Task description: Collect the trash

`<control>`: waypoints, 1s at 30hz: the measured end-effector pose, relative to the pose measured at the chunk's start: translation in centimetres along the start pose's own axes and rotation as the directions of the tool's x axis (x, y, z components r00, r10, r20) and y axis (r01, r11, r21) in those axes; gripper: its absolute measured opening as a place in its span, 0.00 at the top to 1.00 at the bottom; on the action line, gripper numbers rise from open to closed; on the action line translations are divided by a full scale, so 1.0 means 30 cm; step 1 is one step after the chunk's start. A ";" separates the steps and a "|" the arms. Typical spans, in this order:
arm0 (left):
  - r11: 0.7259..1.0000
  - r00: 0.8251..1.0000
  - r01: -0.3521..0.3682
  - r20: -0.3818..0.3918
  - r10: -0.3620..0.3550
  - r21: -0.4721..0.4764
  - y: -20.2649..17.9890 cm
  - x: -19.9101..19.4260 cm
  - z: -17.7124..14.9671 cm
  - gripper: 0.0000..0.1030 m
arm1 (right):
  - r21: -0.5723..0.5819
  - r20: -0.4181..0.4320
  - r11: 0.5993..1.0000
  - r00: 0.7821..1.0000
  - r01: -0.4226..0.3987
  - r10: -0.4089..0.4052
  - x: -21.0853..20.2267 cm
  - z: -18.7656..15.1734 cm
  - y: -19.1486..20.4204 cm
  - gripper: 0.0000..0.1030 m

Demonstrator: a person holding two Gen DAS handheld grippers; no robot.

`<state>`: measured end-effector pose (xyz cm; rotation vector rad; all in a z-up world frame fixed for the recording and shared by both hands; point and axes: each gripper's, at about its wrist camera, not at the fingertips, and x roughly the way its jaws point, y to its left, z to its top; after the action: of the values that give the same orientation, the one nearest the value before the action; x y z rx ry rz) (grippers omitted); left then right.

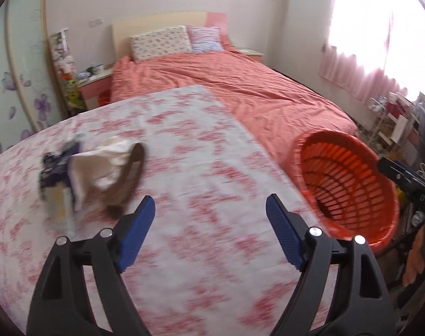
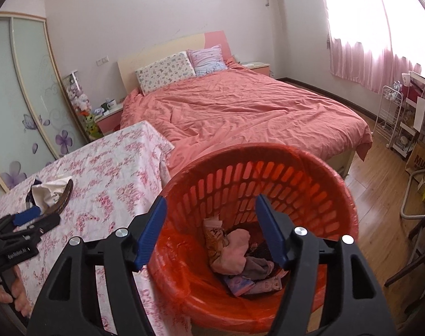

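**Basket's filling up, one pile still on the table**

Your right gripper sits over the orange basket at lower centre of its view, jaws spread wide with nothing between them. Down inside the basket there's already a heap of trash: pinkish crumpled stuff, wrappers, something dark. So a good chunk looks done.

What's left: in the left wrist view, a clump sits at middle left on the floral tablecloth. It's a crumpled white paper with a brown curved strip round it and a dark blue wrapper beside it. Your left gripper is empty too, jaws wide, pointing at the table with the clump just off to its left. I'd guess that pile is your last pickup, since no other trash shows on the table.
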<state>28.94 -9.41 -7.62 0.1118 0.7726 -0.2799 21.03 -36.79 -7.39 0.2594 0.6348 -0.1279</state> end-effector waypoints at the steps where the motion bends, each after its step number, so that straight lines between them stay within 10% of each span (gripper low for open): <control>1: 1.000 1.000 -0.025 0.004 0.025 -0.014 0.040 -0.011 -0.002 0.21 | -0.011 -0.006 1.000 1.000 0.000 0.000 0.004 -0.006 0.016 0.36; 9: 0.963 0.980 -0.197 0.005 0.201 -0.183 0.402 -0.061 -0.042 0.20 | -0.088 -0.066 0.994 0.996 -0.062 0.056 0.042 -0.058 0.203 0.36; 16: 0.960 0.984 -0.179 -0.054 0.171 -0.214 0.489 0.021 -0.021 0.21 | -0.141 -0.103 0.983 0.989 -0.117 0.103 0.060 -0.089 0.363 0.36; 20: 0.958 0.988 -0.146 -0.087 0.128 -0.245 0.520 0.069 -0.019 0.46 | -0.159 -0.116 0.978 0.986 -0.135 0.117 0.065 -0.094 0.417 0.36; 30: 0.959 0.989 -0.141 -0.065 0.129 -0.247 0.598 -0.031 -0.094 0.71 | -0.187 -0.151 0.965 0.976 -0.183 0.155 0.095 -0.114 0.538 0.36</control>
<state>31.61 8.54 -9.03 -0.0686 0.8387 -0.0475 24.54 -20.46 -8.52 0.1272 0.7520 0.1193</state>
